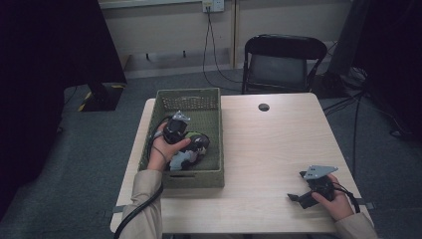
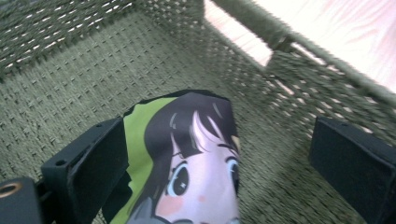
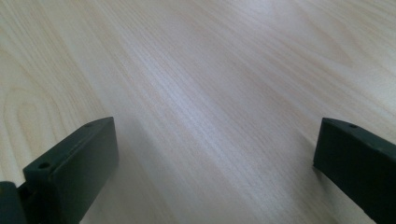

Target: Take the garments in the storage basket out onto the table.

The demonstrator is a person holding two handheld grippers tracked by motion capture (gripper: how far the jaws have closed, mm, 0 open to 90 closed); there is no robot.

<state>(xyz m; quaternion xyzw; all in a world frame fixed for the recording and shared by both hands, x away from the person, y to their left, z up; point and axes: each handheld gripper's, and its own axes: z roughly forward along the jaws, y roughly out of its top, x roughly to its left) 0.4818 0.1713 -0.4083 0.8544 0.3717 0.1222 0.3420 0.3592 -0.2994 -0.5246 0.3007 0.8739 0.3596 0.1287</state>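
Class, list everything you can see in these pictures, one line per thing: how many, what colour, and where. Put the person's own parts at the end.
Basket: one, green woven, on the left part of the table.
Printed pouch: one, green and black with a cartoon face, lying inside the basket, between the left gripper's open jaws.
Table: one, pale wood, with a dark round hole near its far edge.
Folding chair: one, black, behind the table.
Wall socket: one, pale, with black cables hanging from it.
Carpet: grey, around the table.
Left gripper: one, black, in the basket, open.
Right gripper: one, black, over the table's near right corner, open.
Sleeves: two, beige, at the bottom edge.
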